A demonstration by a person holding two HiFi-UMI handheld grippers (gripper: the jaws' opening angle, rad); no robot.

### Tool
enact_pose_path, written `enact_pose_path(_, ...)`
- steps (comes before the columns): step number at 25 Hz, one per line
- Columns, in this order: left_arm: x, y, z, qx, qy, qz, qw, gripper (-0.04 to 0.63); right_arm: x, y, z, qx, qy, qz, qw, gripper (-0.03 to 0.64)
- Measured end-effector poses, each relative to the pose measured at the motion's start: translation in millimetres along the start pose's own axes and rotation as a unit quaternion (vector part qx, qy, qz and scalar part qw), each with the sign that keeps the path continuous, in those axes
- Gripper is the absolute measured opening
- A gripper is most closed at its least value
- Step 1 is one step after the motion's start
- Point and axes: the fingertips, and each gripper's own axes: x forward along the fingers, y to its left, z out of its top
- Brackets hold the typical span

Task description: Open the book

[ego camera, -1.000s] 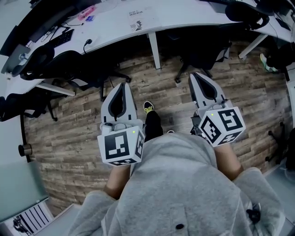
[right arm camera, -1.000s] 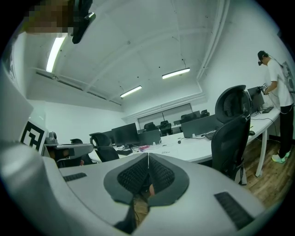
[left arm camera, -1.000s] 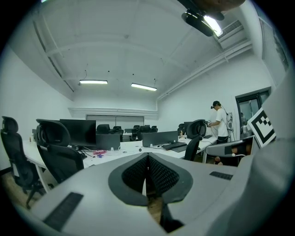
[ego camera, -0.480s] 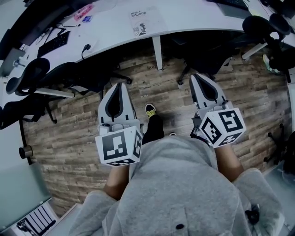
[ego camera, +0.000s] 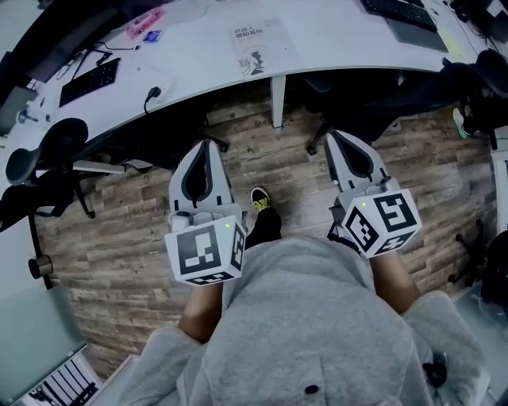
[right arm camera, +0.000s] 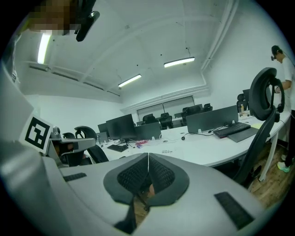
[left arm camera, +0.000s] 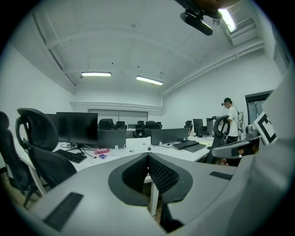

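The book (ego camera: 262,46), a thin white booklet with dark print, lies closed on the curved white desk (ego camera: 198,55) ahead of me. It also shows as a pale sheet (right arm camera: 168,151) on the desk in the right gripper view. My left gripper (ego camera: 208,147) is held over the wood floor short of the desk edge, shut and empty, its pads meeting (left arm camera: 148,156). My right gripper (ego camera: 337,135) is level with it on the right, also shut with nothing between its pads (right arm camera: 148,155). Both point towards the desk, well short of the book.
A desk leg (ego camera: 278,101) stands between the grippers. Black office chairs (ego camera: 55,151) crowd the left, another (ego camera: 413,87) sits at the right. A keyboard (ego camera: 91,79), a pink item (ego camera: 147,22) and cables lie on the desk. A person (left arm camera: 229,124) stands far off.
The desk and the book have slid down and closer in the head view as both grippers travelled forward towards them. The jaws stayed shut.
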Motion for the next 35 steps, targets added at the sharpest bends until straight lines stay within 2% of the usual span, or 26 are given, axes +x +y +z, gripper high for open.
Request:
enact_pose_path(8,31,25,7,-0.005,-0.001,-0.008,1.0,0.008,34,-5,12,-0.006,0.003,-0.014,1.0,0.027)
enact_pose_path(22,82,82,14,0.003,0.003,-0.023,0.9997,0.008,112,16,30,-0.025,0.0,-0.008,1.0,0.027)
enact_pose_path(35,103,103,17,0.002,0.002,-0.028,0.9996,0.008,143,24,32,-0.032,0.005,-0.009,0.999,0.027)
